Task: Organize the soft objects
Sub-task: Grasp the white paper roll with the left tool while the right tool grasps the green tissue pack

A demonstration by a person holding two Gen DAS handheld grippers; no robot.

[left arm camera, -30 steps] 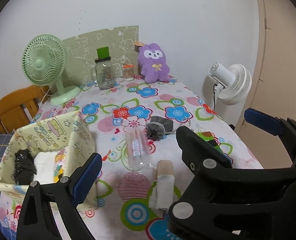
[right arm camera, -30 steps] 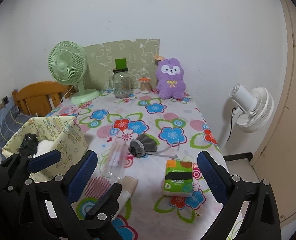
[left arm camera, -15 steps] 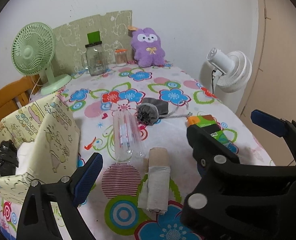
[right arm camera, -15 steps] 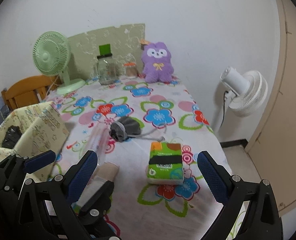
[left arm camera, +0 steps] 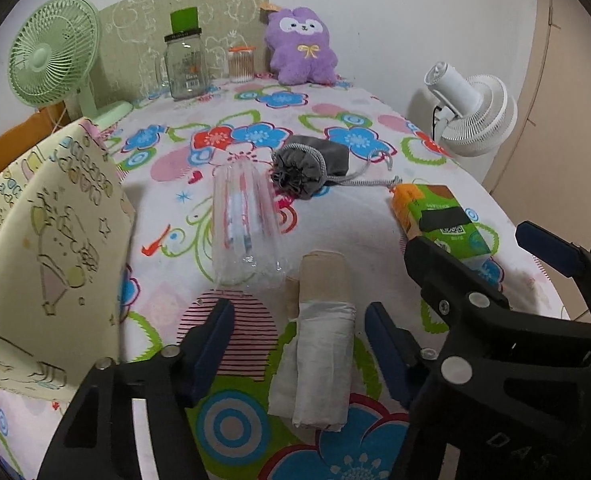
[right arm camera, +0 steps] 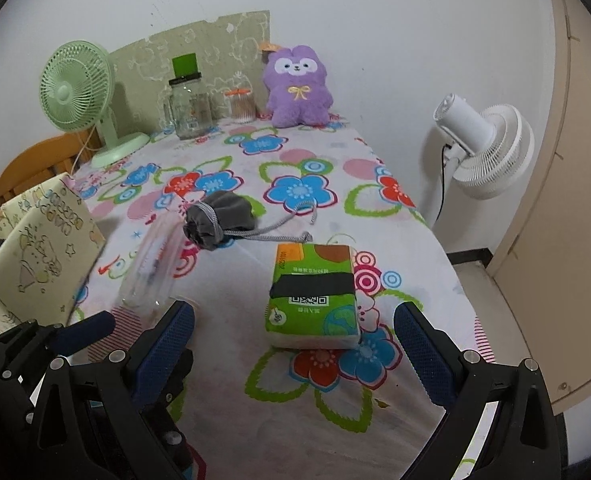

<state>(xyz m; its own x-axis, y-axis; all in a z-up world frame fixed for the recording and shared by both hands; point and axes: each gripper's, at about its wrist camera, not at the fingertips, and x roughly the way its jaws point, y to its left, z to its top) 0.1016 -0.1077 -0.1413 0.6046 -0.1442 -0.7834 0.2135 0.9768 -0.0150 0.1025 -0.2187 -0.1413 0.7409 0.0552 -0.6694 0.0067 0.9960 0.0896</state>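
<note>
While the left gripper [left arm camera: 295,344] hangs over the near edge of the table [left arm camera: 375,208], its jaws have just been closing and now stand half-narrowed on either side of the rolled cloth [left arm camera: 323,344], with bare tablecloth showing between each pad and the roll, so nothing is gripped. Just beyond the roll lies a clear plastic packet [left arm camera: 243,224], and past that a grey drawstring pouch [left arm camera: 311,164] near the table's middle. At the left edge stands the yellow fabric basket [left arm camera: 55,248]. Toward the right edge, the right gripper [right arm camera: 295,344] is spread wide, its pads flanking the green tissue pack [right arm camera: 313,296] without touching it. A purple plush [right arm camera: 297,88] sits at the far edge.
</note>
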